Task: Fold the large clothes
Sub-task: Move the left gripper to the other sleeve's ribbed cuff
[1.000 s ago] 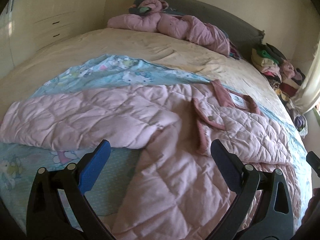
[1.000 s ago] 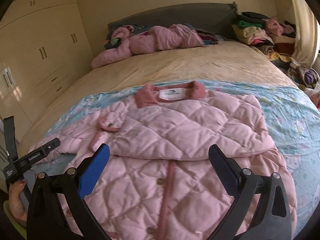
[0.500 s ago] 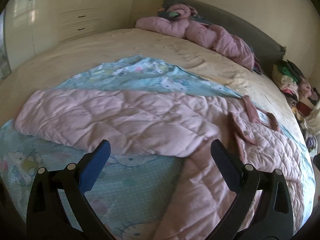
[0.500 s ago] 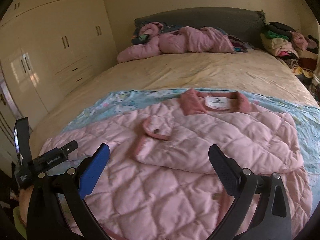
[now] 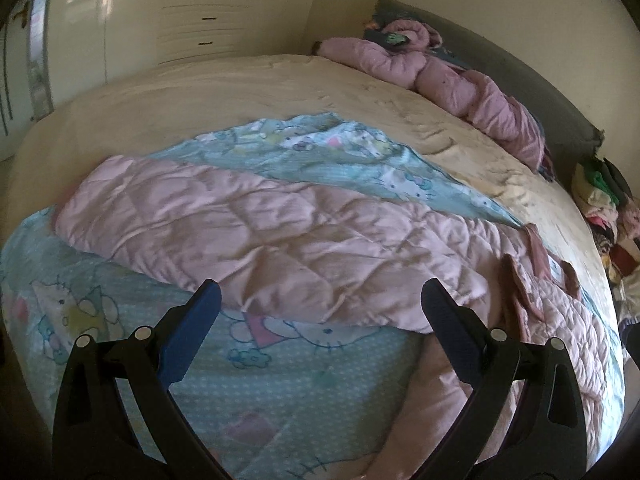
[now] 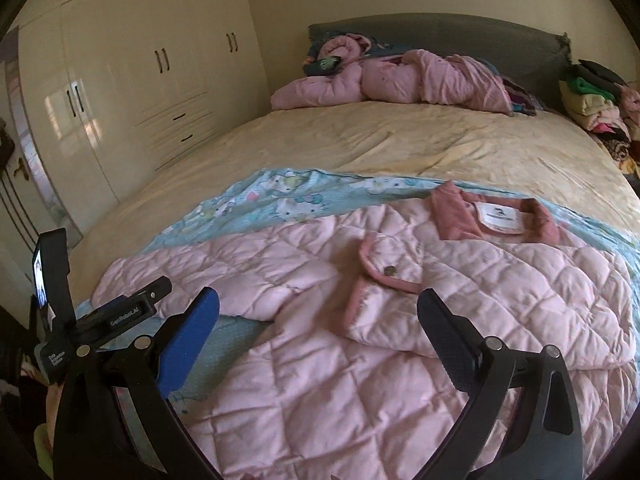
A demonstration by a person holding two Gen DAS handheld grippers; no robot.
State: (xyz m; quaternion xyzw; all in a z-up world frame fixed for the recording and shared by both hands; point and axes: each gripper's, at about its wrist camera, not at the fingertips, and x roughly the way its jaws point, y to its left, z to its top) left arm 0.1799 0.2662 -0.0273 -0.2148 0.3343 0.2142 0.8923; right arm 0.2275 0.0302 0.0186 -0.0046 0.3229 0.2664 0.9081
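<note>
A pink quilted coat (image 6: 360, 360) lies flat on a light blue cartoon-print sheet (image 6: 280, 200) on the bed, collar and white label (image 6: 498, 216) toward the headboard. One sleeve is folded across the chest, cuff with a snap (image 6: 388, 270) up. The other sleeve (image 5: 248, 236) stretches out to the left over the blue cartoon-print sheet (image 5: 280, 392). My left gripper (image 5: 320, 308) hovers open just before that sleeve's lower edge. My right gripper (image 6: 318, 316) hangs open above the coat's body, holding nothing. The left gripper's body (image 6: 100, 320) shows at the left edge of the right wrist view.
A second pink quilted garment (image 6: 400, 80) is heaped by the grey headboard (image 6: 440, 36). A pile of mixed clothes (image 6: 592, 104) sits at the bed's far right. Cream wardrobes with drawers (image 6: 140, 80) line the left wall. The cream bedspread (image 6: 400, 144) lies between the coat and the heap.
Both grippers have swung left: the left view now centres on the outstretched sleeve, and the right view shows the coat's collar shifted to the right. Both stay open.
</note>
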